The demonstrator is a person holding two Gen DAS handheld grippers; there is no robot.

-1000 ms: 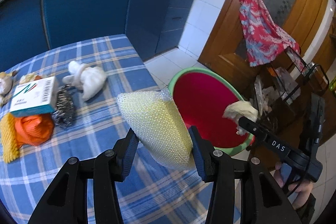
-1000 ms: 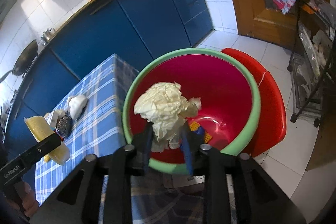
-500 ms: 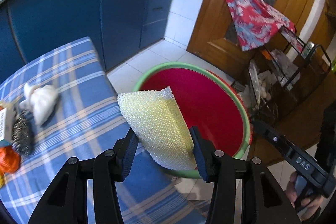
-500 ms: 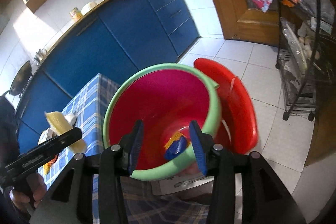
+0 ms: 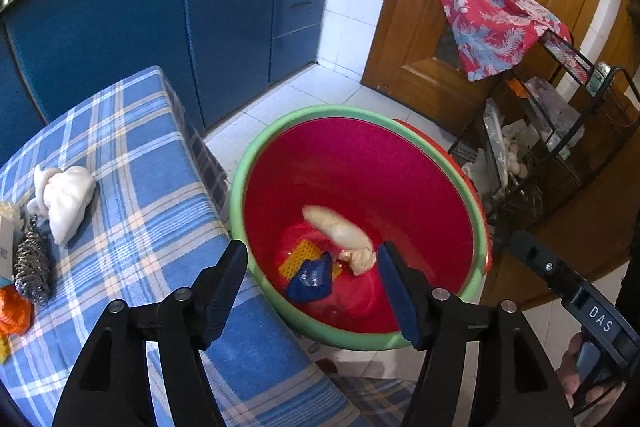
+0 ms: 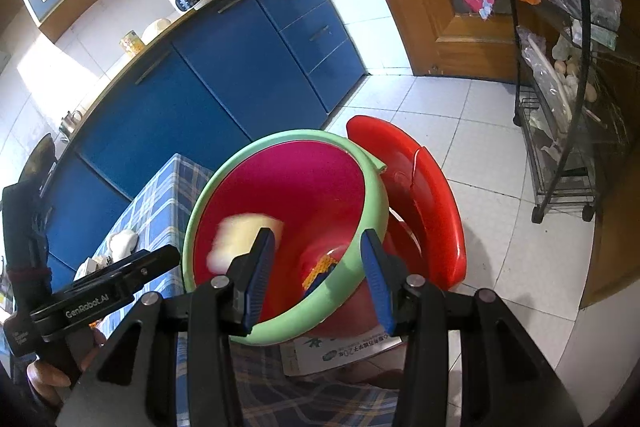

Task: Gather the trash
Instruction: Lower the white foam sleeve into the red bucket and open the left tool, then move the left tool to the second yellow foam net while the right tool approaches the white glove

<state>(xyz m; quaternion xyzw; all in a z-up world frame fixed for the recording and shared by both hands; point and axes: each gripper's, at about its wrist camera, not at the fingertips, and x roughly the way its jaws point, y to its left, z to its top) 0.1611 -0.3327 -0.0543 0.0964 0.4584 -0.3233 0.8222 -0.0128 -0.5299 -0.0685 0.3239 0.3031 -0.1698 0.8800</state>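
Beside the blue-checked table (image 5: pixel 152 195), from the left wrist, one red basin (image 5: pixel 360 167) sits on white floor tiles; the left gripper (image 5: pixel 312 279) is spread wide and empty above it, a blurred yellow sponge (image 5: pixel 336 227) inside. From the right wrist, the right gripper (image 6: pixel 316 267) also gapes empty over the basin's green rim (image 6: pixel 372 211).

Blue kitchen cabinets (image 5: pixel 224 15), white tiled floor (image 6: pixel 492 131), wooden door (image 5: pixel 416 39), black wire rack (image 6: pixel 568 75)
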